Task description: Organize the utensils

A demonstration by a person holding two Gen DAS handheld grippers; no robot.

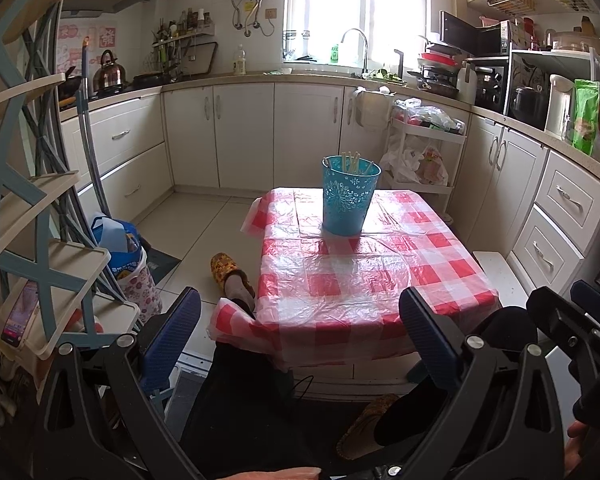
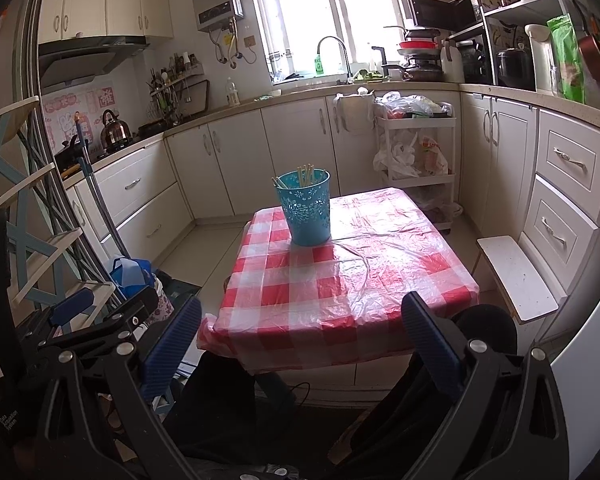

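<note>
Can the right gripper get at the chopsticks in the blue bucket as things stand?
Probably yes: the right gripper is open, nothing lies on the tablecloth before the blue bucket, and the chopsticks poke above its rim.

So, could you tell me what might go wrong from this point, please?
The blue holder stands on a loose, wrinkled plastic tablecloth; a snag on the sheet might drag or tip it. The chopsticks stand loosely inside, so a nudge from the open left gripper or right gripper could spill them.

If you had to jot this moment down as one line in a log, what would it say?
left gripper: open, empty | right gripper: open, empty | chopsticks: standing in blue bucket | bucket: on checkered table
</note>
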